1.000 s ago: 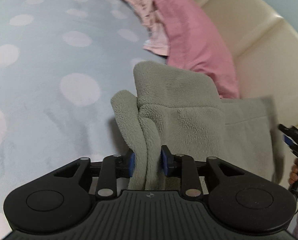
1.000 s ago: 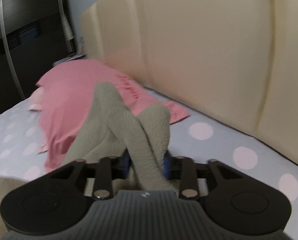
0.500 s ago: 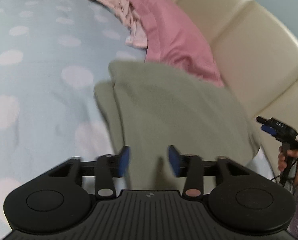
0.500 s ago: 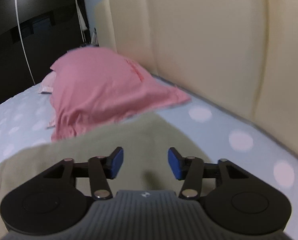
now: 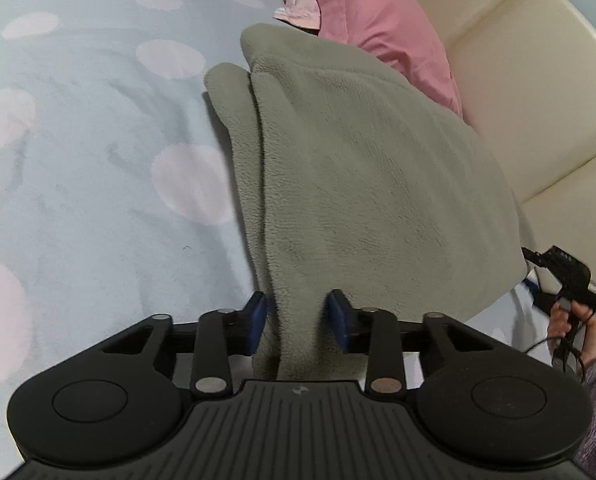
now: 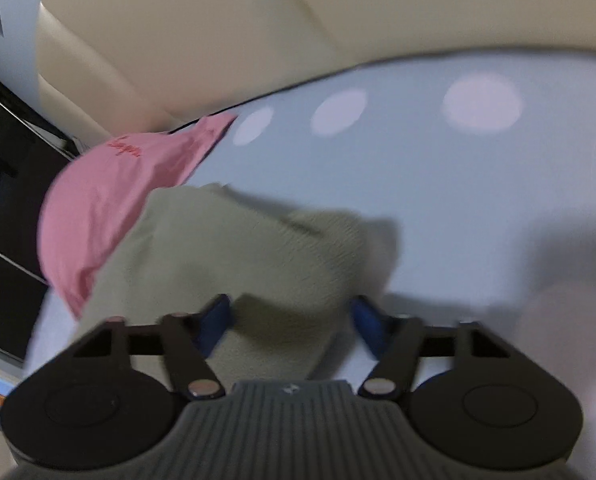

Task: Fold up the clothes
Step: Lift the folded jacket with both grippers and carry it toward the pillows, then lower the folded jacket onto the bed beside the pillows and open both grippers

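A grey-green fleece garment (image 5: 369,168) lies folded on the dotted light-blue bed sheet (image 5: 78,160), with a narrower layer showing along its left side. My left gripper (image 5: 298,316) is at the garment's near edge, and its blue pads press a bunched fold of fleece from both sides. In the blurred right wrist view, my right gripper (image 6: 292,318) stands wide open over the near corner of the fleece (image 6: 238,248), its pads apart from the cloth. The right gripper (image 5: 565,280) also shows at the left wrist view's right edge, held by a hand (image 5: 569,320).
A pink garment (image 5: 377,20) lies heaped beyond the fleece, against the cream padded headboard (image 5: 537,100). The right wrist view shows the same pink garment (image 6: 110,200), the headboard (image 6: 258,20) and a dark wardrobe (image 6: 2,200) at left. Bare sheet (image 6: 457,200) spreads to the right.
A second ago both grippers held the fleece up. Half a second ago both had opened with it laid flat. Now the left jaws have narrowed onto its near edge; the right has swung, still open.
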Demonstrator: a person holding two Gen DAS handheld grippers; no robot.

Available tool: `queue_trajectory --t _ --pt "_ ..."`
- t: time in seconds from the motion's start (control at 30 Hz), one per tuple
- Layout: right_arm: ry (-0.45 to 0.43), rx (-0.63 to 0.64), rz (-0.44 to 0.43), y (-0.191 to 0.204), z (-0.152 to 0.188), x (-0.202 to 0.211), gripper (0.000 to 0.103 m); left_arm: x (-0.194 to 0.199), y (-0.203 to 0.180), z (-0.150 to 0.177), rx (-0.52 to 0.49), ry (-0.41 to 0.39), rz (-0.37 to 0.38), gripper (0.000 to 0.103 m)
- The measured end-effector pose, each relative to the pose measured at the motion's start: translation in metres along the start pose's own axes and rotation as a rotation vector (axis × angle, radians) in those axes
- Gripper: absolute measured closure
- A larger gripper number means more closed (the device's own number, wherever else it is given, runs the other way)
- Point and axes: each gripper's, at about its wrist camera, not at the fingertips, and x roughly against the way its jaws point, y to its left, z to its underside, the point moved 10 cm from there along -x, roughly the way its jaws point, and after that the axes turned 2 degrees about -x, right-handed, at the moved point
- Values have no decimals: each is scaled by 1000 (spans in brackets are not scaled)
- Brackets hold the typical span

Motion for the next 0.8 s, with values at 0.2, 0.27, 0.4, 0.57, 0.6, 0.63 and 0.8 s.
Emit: queue_trajectory --t 0.2,0.27,0.4,0.57,0.6,0.63,0.8 --pt "-133 200 59 34 -14 19 88 -7 -3 2 -30 25 -40 78" --pt "-101 188 111 26 -11 11 88 -7 -3 4 -38 25 -52 78" --pt "-93 198 166 23 -9 9 83 -3 -6 4 -78 24 -96 78" --pt "-119 244 262 25 -20 31 78 23 -9 14 -150 8 -143 78" --pt "-131 249 266 26 -24 41 72 30 -9 16 -159 3 -147 78" --pt "-140 247 261 28 -28 51 70 36 -11 17 -174 -5 -153 78" --pt "-167 284 196 52 -38 105 68 82 -21 28 -247 -57 -185 78"
